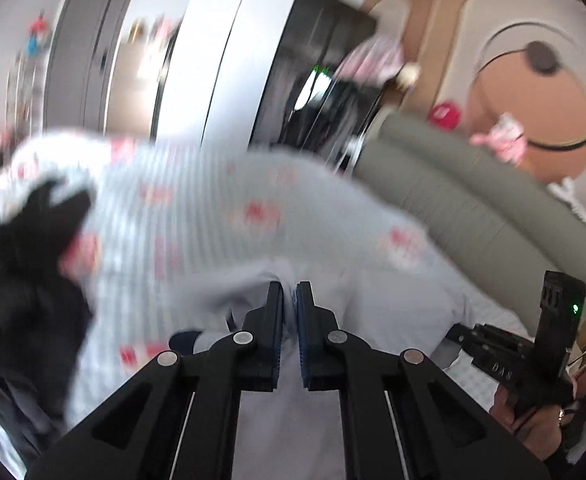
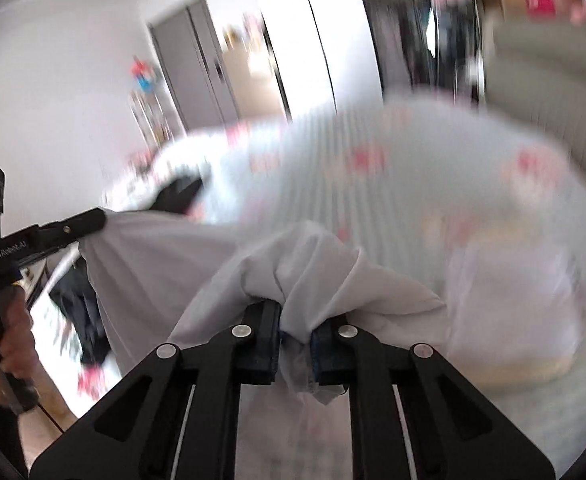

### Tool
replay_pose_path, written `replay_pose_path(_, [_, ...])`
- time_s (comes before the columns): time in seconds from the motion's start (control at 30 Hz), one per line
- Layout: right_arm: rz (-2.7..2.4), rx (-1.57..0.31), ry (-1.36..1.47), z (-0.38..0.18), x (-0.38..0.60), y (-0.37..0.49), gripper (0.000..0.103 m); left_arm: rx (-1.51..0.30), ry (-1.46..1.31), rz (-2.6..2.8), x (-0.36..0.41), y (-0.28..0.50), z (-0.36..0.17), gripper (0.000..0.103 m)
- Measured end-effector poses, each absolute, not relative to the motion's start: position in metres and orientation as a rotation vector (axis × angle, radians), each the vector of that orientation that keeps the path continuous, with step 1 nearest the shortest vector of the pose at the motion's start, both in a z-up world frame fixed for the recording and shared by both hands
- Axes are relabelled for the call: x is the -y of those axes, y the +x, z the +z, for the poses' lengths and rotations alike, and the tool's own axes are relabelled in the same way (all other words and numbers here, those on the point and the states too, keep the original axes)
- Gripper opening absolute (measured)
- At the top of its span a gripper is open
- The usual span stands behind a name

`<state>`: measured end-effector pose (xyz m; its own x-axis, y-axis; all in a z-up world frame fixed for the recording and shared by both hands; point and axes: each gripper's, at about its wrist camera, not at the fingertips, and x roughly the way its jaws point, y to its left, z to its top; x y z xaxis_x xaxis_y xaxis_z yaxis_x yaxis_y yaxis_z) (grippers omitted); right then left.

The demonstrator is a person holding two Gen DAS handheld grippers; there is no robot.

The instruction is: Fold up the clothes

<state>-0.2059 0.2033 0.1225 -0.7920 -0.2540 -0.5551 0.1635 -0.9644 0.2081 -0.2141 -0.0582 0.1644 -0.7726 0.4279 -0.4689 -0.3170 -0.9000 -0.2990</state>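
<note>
Here, both grippers pinch one white garment (image 2: 165,256) above a bed (image 2: 373,148) spread with a pale striped cover bearing red motifs. The left gripper (image 1: 289,300) has its jaws nearly closed on a thin fold of the cloth. The right gripper (image 2: 296,334) has its jaws clamped on a bunched edge, which spills over them. The fabric stretches between the two. A dark garment (image 1: 21,264) lies on the bed's left side.
</note>
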Motion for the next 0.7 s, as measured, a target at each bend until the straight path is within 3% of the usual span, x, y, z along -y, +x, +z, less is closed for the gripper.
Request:
replay_pose_path(0.13, [-2.806,0.260,0.858,0.146,-0.216,-0.184,0.010,0.280,-0.755,2.636,0.075,-0.186,0.159,0.007])
replay_pose_path(0.23, [-2.801,0.143,1.004,0.101,-0.214,-0.165,0.011,0.338,-0.989,2.607,0.079,-0.173,0.083,0.007])
replay_pose_path(0.4, [-2.591,0.127,1.606,-0.049,-0.232,-0.136,0.015,0.509,-1.623,2.404,0.108,-0.147,-0.084,0.007])
replay_pose_path(0.47, [-2.539,0.190,1.736,-0.085,-0.246,-0.120,0.019,0.534,-1.740,2.352,0.116,-0.135,-0.110,0.008])
replay_pose_path(0.53, [-2.548,0.227,1.732,-0.085,-0.253,-0.112,0.024,0.588,-1.716,2.347,0.126,-0.132,-0.110,0.009])
replay_pose_path(0.57, [-2.565,0.233,1.719,-0.081,-0.255,-0.110,0.030,0.608,-1.673,2.366,0.130,-0.134,-0.103,0.014])
replay_pose_path(0.67, [-2.669,0.212,1.635,-0.056,-0.249,-0.114,0.047,0.616,-1.534,2.425,0.127,-0.145,-0.084,0.064])
replay_pose_path(0.7, [-2.696,0.219,1.600,-0.048,-0.245,-0.117,0.050,0.612,-1.489,2.435,0.124,-0.148,-0.078,0.066])
